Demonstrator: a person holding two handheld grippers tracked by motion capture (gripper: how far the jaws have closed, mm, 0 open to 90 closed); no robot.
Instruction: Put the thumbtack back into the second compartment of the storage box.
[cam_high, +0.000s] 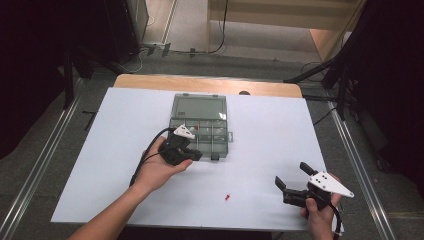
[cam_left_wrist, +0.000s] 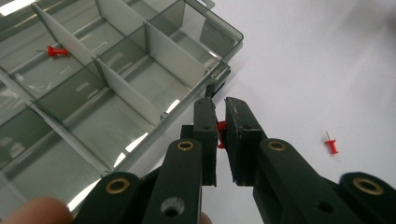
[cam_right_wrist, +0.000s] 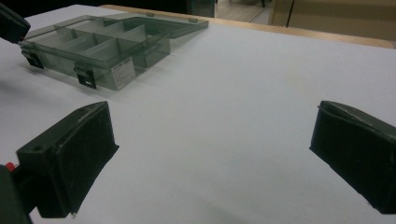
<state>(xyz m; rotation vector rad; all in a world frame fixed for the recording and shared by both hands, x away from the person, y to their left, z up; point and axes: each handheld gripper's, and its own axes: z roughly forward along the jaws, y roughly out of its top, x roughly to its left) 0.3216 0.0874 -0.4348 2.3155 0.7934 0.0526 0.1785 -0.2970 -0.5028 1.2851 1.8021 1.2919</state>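
My left gripper (cam_high: 194, 154) hovers by the near edge of a clear grey compartment box (cam_high: 173, 114) whose lid lies open. In the left gripper view my left gripper (cam_left_wrist: 219, 105) is shut on a red pushpin (cam_left_wrist: 221, 133), just outside the box's corner (cam_left_wrist: 223, 70). A second red pushpin (cam_left_wrist: 56, 51) lies in one compartment. A third red pushpin (cam_high: 227, 196) (cam_left_wrist: 331, 145) lies loose on the white table top. My right gripper (cam_high: 291, 174) (cam_right_wrist: 212, 112) rests open near the table's front right, with nothing between its jaws.
The box (cam_right_wrist: 116, 70) stands at the middle back of the white sheet (cam_high: 270, 135), its latches facing the person. A wooden table edge (cam_high: 200, 82) runs behind it. Dark stands and cables flank the table on both sides.
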